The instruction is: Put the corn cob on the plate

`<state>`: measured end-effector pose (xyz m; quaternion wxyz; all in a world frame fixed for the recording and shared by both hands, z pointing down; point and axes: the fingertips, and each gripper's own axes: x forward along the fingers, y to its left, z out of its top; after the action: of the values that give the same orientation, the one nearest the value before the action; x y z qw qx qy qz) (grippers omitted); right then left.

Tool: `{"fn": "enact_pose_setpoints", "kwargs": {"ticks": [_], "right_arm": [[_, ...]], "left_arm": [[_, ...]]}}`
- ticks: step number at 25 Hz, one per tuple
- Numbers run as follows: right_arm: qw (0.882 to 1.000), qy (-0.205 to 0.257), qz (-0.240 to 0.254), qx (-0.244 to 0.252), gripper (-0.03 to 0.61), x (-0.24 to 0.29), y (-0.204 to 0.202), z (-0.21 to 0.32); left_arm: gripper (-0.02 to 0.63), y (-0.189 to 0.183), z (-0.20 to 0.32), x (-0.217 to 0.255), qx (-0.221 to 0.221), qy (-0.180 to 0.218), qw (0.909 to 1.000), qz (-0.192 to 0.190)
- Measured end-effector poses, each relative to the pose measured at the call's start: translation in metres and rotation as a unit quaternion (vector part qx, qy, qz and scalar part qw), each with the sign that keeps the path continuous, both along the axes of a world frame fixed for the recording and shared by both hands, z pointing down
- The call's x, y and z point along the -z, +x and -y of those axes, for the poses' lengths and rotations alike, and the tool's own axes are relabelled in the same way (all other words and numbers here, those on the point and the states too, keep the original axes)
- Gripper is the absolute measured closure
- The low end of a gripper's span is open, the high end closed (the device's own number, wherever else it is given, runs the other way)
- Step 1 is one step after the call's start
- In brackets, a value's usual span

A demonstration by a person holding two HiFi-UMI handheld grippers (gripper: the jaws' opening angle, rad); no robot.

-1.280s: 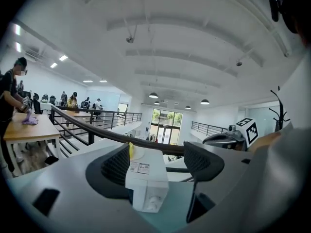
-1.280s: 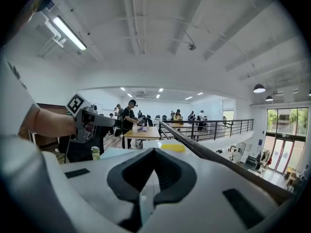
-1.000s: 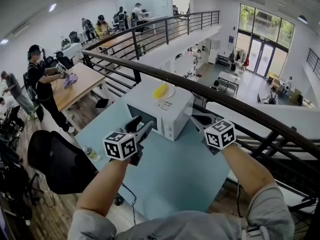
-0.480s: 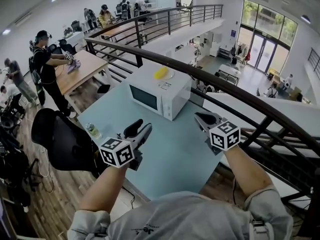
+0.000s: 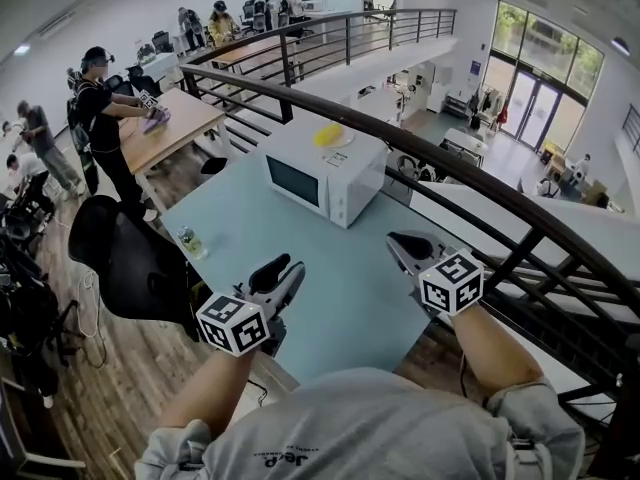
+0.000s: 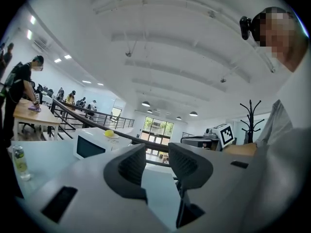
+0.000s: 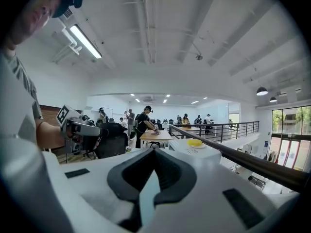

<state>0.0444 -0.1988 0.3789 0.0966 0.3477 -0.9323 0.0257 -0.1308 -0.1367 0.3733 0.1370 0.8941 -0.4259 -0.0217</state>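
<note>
Pulled back from the microwave (image 5: 325, 173), the left gripper (image 5: 285, 268) has jaws just closing to a narrow, empty gap and the right gripper (image 5: 400, 241) is pinched together on nothing, while the corn cob (image 5: 326, 134) lies well ahead of the fingers on the plate (image 5: 344, 136), so placement looks done.

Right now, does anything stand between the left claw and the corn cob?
Nothing visible does. The corn cob lies on the plate atop the microwave, in plain sight of the left claw, whose jaws, nothing between them, have just been closing.
</note>
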Motion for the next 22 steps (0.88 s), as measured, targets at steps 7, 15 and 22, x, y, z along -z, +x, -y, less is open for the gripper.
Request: {"fn": "enact_pose_setpoints", "kwargs": {"ticks": [7,15,22], "right_arm": [[1.0,-0.003,0.004,0.007,0.568,-0.009,0.004,-0.029],[1.0,-0.015,0.02,0.005,0.568,-0.018,0.015,-0.053],[0.999,-0.028,0.03,0.005,0.568,-0.033,0.017,-0.072]], "left_arm": [[0.48,0.003,-0.035,-0.018,0.001,-0.006,0.9996,-0.027],[0.511,-0.002,-0.054,-0.035,0.025,-0.005,0.9993,-0.028],[0.547,-0.002,-0.073,-0.051,0.028,-0.019,0.9985,-0.042]]}}
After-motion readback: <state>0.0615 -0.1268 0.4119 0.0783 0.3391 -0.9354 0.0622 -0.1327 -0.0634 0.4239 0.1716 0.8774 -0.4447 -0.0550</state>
